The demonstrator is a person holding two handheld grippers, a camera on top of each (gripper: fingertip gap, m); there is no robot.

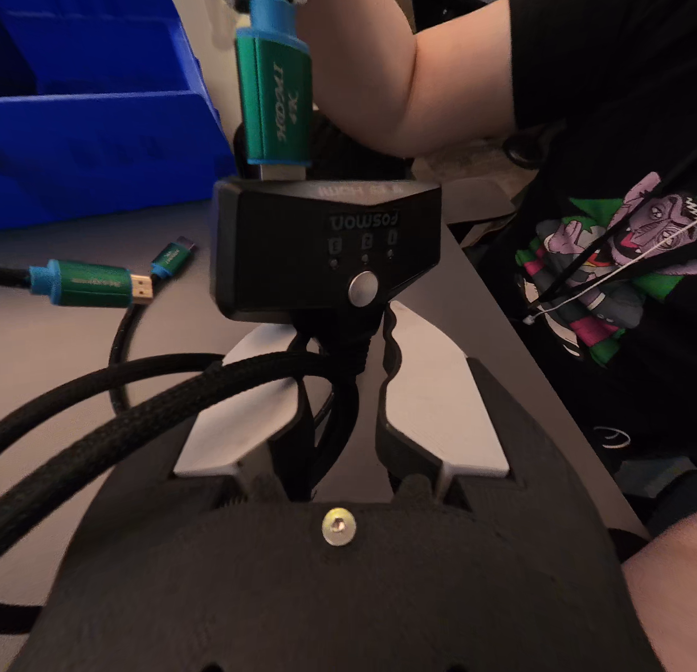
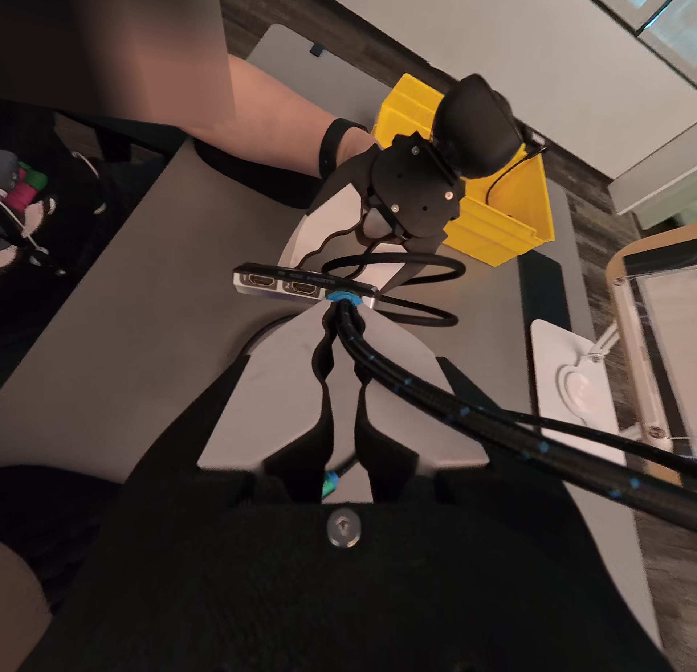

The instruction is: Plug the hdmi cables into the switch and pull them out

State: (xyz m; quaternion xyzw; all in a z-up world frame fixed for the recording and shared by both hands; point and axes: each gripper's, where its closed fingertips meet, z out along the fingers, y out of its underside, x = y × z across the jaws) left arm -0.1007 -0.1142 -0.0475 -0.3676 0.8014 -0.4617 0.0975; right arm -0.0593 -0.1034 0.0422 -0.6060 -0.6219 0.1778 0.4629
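The black HDMI switch (image 1: 324, 246) is held up over the grey table (image 1: 56, 344). My left gripper (image 1: 343, 329) is shut on the switch's cable neck at its near end. A green HDMI plug (image 1: 277, 99) with blue collars stands in the far left port of the switch. My right gripper (image 2: 341, 311) is shut on that plug's blue collar (image 2: 341, 297) and cable. In the right wrist view the switch (image 2: 286, 282) shows two empty ports beside the plugged one. Two more green plugs (image 1: 90, 282) (image 1: 173, 256) lie loose on the table at the left.
A blue bin (image 1: 94, 126) stands at the back left. A yellow bin (image 2: 490, 220) stands behind the left gripper (image 2: 411, 190). Black braided cables (image 1: 113, 409) loop across the table. A person's arm (image 1: 415, 88) and torso are at the table's right edge.
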